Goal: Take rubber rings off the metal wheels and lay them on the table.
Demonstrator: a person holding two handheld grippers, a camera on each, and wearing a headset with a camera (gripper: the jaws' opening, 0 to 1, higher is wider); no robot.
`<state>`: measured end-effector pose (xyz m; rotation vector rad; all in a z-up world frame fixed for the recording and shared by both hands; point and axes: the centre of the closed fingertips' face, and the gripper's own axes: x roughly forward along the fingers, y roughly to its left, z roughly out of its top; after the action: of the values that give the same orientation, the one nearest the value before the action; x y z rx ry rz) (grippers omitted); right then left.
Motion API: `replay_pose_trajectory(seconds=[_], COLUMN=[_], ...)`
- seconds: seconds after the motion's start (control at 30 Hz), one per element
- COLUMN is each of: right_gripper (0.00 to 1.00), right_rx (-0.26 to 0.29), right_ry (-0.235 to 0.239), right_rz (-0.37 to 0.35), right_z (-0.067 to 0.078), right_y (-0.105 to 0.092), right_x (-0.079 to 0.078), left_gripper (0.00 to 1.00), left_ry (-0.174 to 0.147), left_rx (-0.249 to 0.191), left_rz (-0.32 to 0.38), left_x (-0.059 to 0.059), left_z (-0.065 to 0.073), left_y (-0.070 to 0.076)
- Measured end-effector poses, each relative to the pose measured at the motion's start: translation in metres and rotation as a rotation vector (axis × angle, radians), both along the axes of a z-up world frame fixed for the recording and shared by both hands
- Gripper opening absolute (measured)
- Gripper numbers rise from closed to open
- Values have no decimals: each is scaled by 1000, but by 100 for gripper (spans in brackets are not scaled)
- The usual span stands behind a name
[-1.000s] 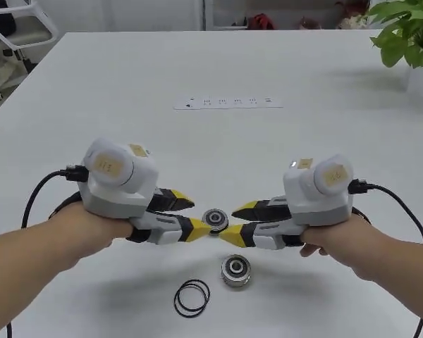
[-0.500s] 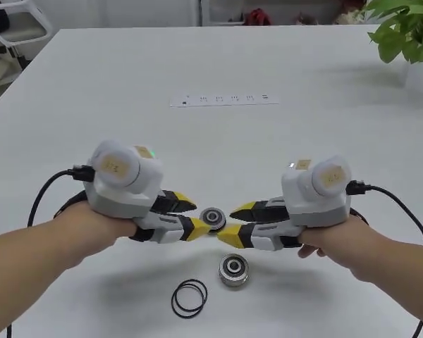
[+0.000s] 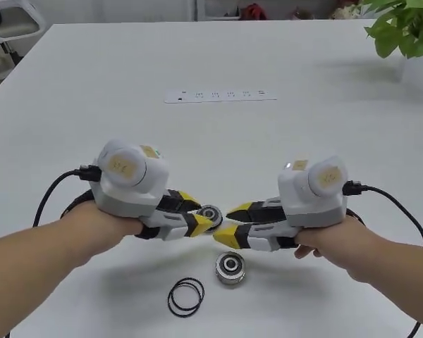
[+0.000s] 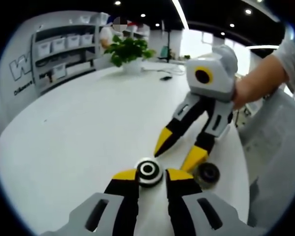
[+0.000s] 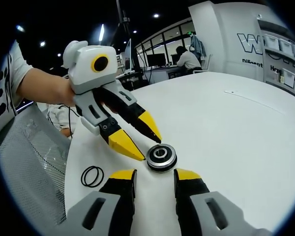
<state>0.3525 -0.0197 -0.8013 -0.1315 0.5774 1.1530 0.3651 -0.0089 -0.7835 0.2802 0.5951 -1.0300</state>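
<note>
table (image 3: pixel 303 91) white, bare | my left claw (image 3: pixel 204 215) pinches a silver wheel (image 3: pixel 211 213), dark hub, above the table | my right claw (image 3: pixel 223 223) wide open, empty, tips beside it | other wheel (image 3: pixel 230 267) flat on table | two black rings (image 3: pixel 185 296) overlapping nearby

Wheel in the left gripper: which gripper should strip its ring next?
Right, likely. The left gripper is shut on the wheel; the right gripper is open, free, tips beside it.
</note>
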Motion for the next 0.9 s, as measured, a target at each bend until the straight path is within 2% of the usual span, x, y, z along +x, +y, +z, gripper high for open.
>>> replay_pose_trajectory(seconds=[0.27,0.33,0.37,0.43,0.53,0.9], right_gripper=[27,27,27,27,27,26], right_rx=[4,5,6,7,9,-7], right_ry=[-1,-2,-1,0,3,-17], right_rz=[-12,-16,-18,-24,-27,-36], right_z=[1,0,0,-1,-1,-4], right_y=[0,0,0,0,2,12], right_x=[4,5,6,8,10,18], left_gripper=[19,18,18,18,15,14], left_ry=[-7,-11,-37,-23,-22,-34], left_rx=[14,43,32,34,31,27], left_rz=[0,-4,-23,-12,2,6], left_x=[8,7,9,8,11,12], left_z=[-6,-11,-10,-10,-10,-9], left_y=[-3,-2,-6,-6,-7,-9])
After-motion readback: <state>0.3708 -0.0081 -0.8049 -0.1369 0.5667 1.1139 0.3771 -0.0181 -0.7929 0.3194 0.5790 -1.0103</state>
